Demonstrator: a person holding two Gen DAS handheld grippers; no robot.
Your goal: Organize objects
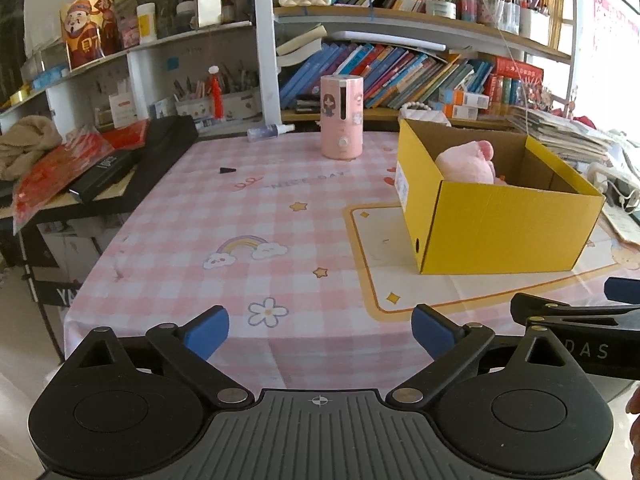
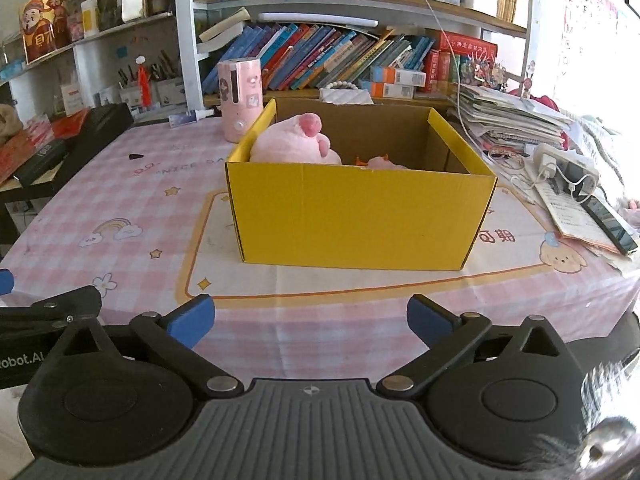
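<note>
A yellow cardboard box stands on the pink checked tablecloth, straight ahead in the right wrist view and to the right in the left wrist view. A pink plush toy lies inside against the left wall, also seen as the plush. A second pink and orange piece shows low in the box. My right gripper is open over the table's near edge, nothing between its blue pads. My left gripper is open too, left of the box, holding nothing.
A pink cylindrical humidifier stands at the back of the table, with a small spray bottle and a black cap to its left. Bookshelves line the rear. Papers, a power strip and a phone crowd the right side.
</note>
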